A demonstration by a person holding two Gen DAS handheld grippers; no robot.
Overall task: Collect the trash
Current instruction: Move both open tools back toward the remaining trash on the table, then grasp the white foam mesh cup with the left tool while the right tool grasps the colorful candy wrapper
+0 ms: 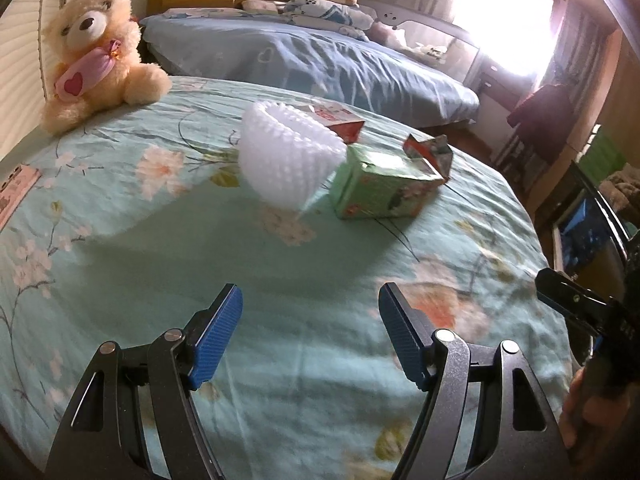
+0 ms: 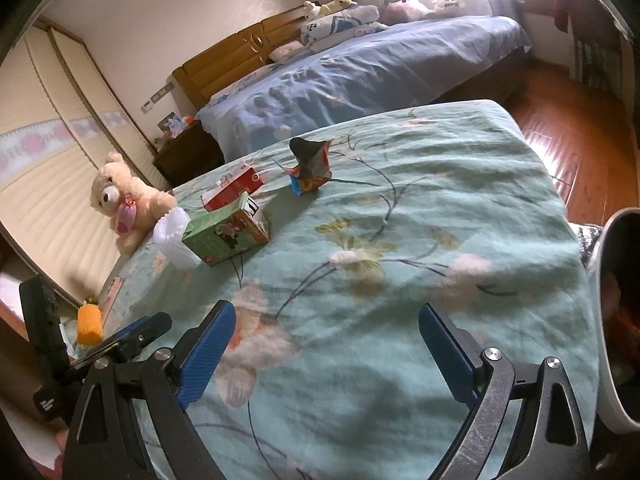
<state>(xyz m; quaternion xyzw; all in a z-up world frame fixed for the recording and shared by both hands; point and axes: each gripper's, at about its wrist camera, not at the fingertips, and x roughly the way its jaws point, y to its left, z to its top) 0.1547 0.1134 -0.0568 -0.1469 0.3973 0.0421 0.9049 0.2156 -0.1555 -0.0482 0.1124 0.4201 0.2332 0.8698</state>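
Observation:
On the green flowered bedspread lies a cluster of trash: a white foam fruit net, a green carton on its side, a red-and-white carton behind the net, and a crumpled snack wrapper. My left gripper hovers open over the sheet, short of the net, nothing between its blue pads. The right wrist view shows the green carton, foam net, red carton and wrapper farther off. My right gripper is open and empty above the bedspread.
A cream teddy bear sits at the bed's far left corner. A second bed with a blue sheet stands beyond. A white-rimmed bin is at the right edge, and an orange item lies low left. A wood floor lies to the right.

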